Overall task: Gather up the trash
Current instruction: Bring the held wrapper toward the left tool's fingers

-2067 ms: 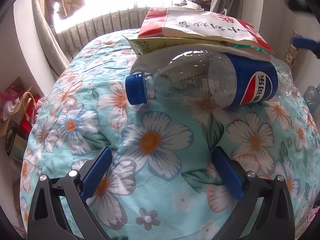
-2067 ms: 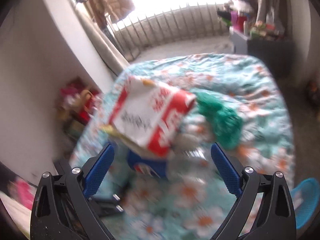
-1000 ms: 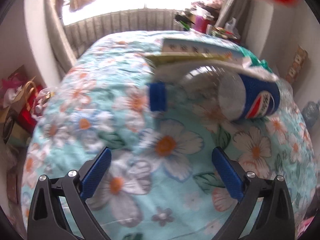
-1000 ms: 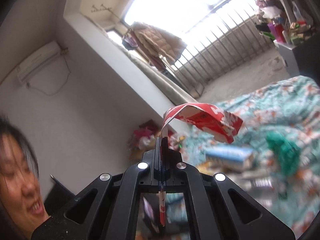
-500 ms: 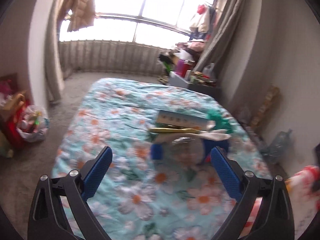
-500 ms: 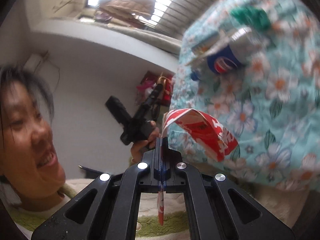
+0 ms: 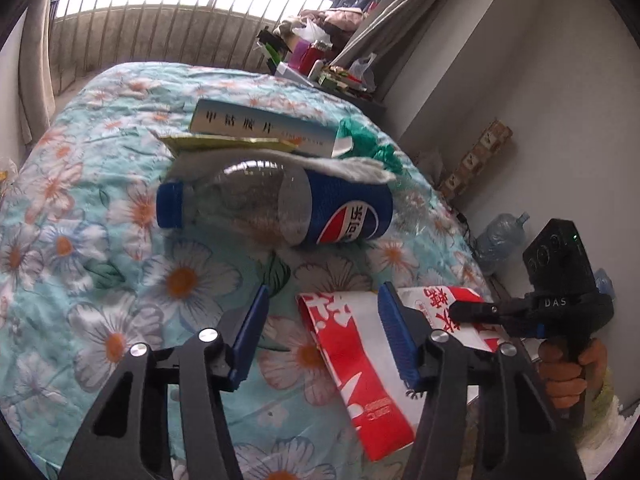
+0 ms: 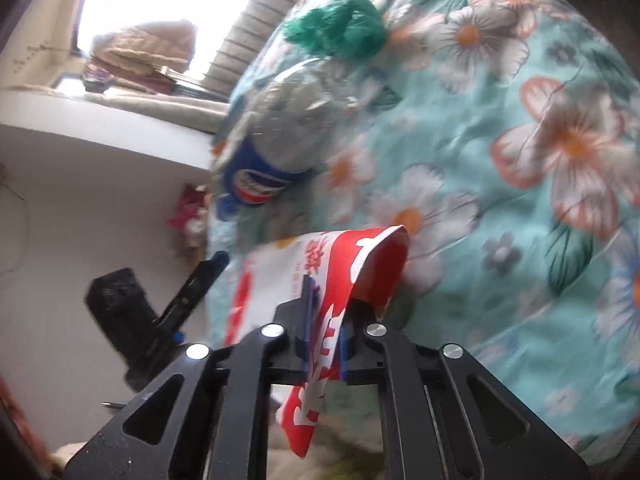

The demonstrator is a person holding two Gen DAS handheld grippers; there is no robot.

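Note:
A red-and-white paper bag (image 7: 352, 340) hangs over the near edge of the flowered bed. My right gripper (image 8: 324, 320) is shut on the bag (image 8: 320, 276); it shows in the left wrist view (image 7: 464, 310) at the right. My left gripper (image 7: 320, 320) is open, one blue finger (image 7: 390, 328) over the bag's left part, the other finger off it to the left. An empty Pepsi bottle (image 7: 280, 204) lies on the bed beyond, with a white tissue (image 7: 352, 168), a yellow wrapper (image 7: 228, 143), a pale box (image 7: 260, 126) and a green crumpled bag (image 7: 372, 142) behind it.
The flowered quilt (image 7: 100, 200) covers the bed. A wall and a large water jug (image 7: 500, 240) stand to the right. A cluttered dark cabinet (image 7: 332, 76) stands past the bed's far right corner. Window bars run along the back.
My right gripper carried the red-and-white bag off the pile to the near edge of the bed. My left gripper pulled back, then narrowed and came over the bag.

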